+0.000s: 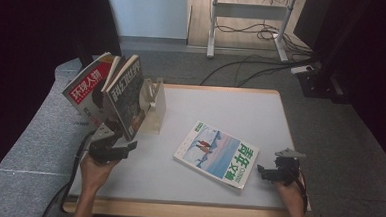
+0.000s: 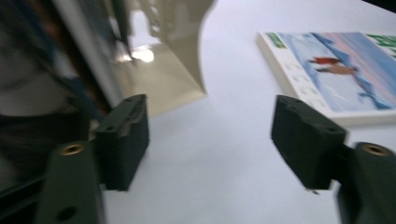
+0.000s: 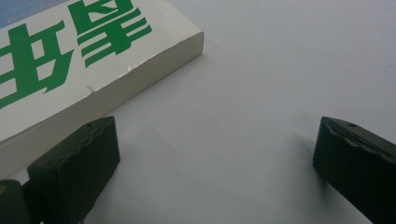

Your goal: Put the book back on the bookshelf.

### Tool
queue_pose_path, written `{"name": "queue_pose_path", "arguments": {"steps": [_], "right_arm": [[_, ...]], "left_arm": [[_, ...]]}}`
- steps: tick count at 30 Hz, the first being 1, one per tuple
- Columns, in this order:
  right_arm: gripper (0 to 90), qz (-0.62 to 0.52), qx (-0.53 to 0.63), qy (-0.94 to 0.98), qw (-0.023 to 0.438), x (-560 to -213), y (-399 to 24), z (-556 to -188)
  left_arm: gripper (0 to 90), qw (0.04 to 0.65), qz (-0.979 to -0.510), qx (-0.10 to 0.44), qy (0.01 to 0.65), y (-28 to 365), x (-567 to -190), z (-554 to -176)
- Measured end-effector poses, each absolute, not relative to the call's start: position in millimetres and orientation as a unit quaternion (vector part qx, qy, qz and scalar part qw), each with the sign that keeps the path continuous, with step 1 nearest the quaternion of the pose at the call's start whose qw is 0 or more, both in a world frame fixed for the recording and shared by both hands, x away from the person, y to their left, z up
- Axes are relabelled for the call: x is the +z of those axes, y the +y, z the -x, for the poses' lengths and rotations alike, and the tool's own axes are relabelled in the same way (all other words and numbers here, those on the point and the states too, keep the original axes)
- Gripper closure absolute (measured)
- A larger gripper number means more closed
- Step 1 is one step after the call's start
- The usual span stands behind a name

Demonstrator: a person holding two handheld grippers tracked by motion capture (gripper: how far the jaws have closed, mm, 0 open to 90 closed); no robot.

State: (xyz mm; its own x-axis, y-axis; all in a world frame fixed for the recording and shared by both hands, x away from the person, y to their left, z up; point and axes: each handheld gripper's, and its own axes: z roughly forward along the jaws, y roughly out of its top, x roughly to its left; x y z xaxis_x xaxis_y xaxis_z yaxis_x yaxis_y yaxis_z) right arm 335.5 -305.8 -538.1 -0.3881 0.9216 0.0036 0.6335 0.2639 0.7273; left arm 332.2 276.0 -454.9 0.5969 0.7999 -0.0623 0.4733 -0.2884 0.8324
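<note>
My left tool (image 1: 112,152) stands open and empty beside the leaning magazines (image 1: 124,92) in the rack (image 1: 156,104). My right tool (image 1: 272,173), open too, sits just off the flat magazine (image 1: 216,155) (nearest corner), its long axis running diagonally across the surface (image 1: 221,105).
</note>
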Motion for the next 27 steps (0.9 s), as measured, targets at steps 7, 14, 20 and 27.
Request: {"name": "queue_pose_path", "arguments": {"steps": [7, 14, 20, 27], "right_arm": [[0.2, -0.508, 0.331, 0.765, 0.218, -538.1, -305.7, -335.4], [0.2, -0.508, 0.331, 0.765, 0.218, -538.1, -305.7, -335.4], [0.2, -0.509, 0.331, 0.764, 0.218, -538.1, -305.7, -335.5], [0.1, -0.508, 0.331, 0.765, 0.218, -538.1, -305.8, -335.6]], "left_arm": [[10.9, 0.411, -0.811, 0.165, 0.382, 256.4, -468.7, -328.1], [0.5, 0.398, -0.833, 0.145, 0.357, 237.5, -487.7, -329.8], [0.0, 0.383, -0.848, 0.133, 0.342, 225.6, -504.4, -333.3], [0.0, 0.345, -0.869, 0.12, 0.335, 214.9, -524.0, -338.4]]}}
